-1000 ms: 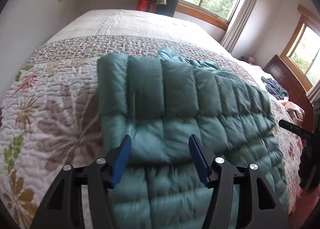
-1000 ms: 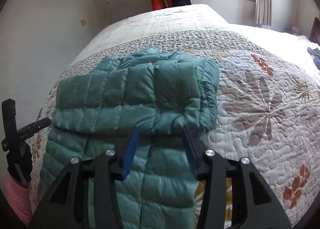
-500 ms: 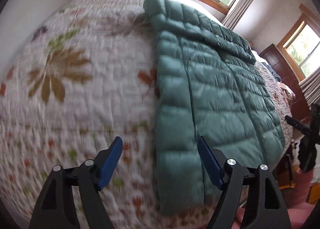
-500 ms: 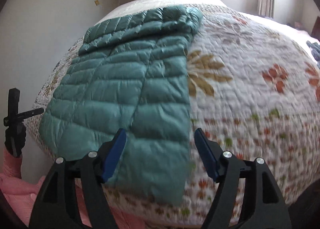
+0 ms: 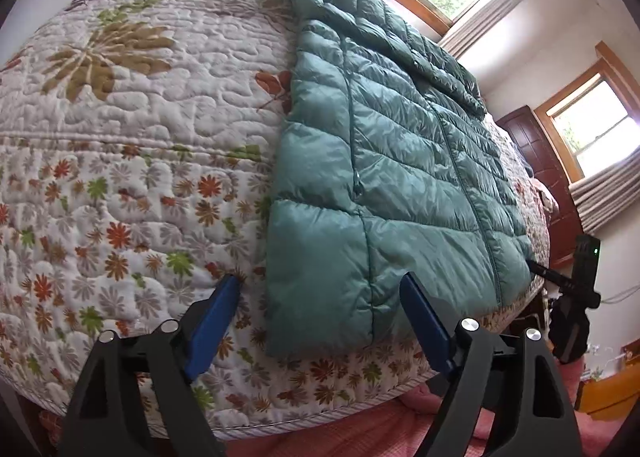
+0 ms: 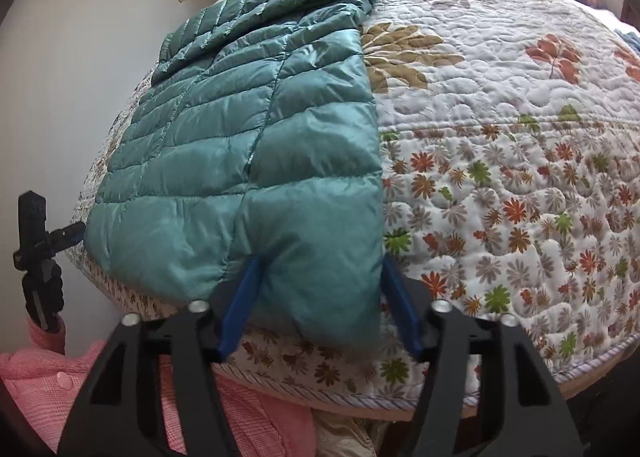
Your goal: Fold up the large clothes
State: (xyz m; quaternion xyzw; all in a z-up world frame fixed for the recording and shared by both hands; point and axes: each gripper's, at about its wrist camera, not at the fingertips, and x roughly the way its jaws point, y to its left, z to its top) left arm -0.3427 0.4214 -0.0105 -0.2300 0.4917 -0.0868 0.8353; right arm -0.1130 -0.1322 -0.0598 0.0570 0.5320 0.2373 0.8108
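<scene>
both tools drawn back to jacket hem

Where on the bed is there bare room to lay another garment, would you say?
Bare quilt lies right of the teal puffer jacket, out to the bed's right edge. The left side is crowded: the jacket reaches that edge.

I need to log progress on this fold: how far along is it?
Done: teal quilted puffer jacket lies narrowed lengthwise, its top part folded over, on the floral quilted bedspread. In hand: left hand-held gripper and right hand-held gripper, both open, straddle the hem corners. Left: folding the hem upward.
</scene>
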